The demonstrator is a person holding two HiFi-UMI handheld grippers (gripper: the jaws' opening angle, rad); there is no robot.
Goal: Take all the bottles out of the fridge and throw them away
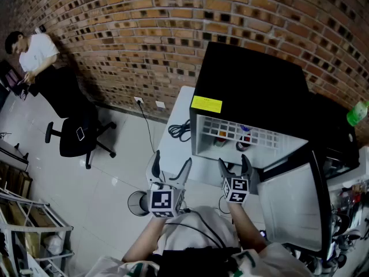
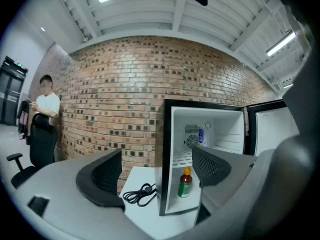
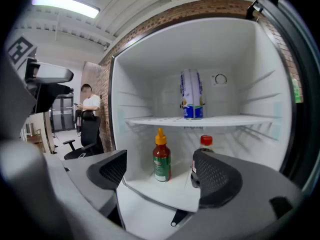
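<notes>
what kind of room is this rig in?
Probably an office or lab workspace rather than a home kitchen: a bare brick wall, a mini fridge standing on a white table, and an office chair on a tiled floor.

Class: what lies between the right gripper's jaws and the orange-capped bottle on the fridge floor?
Nothing. In the right gripper view, only bare white fridge floor separates the open right gripper from the orange-capped bottle.

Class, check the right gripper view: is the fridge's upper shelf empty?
No, a blue-and-white container stands upright on the upper shelf.
</notes>
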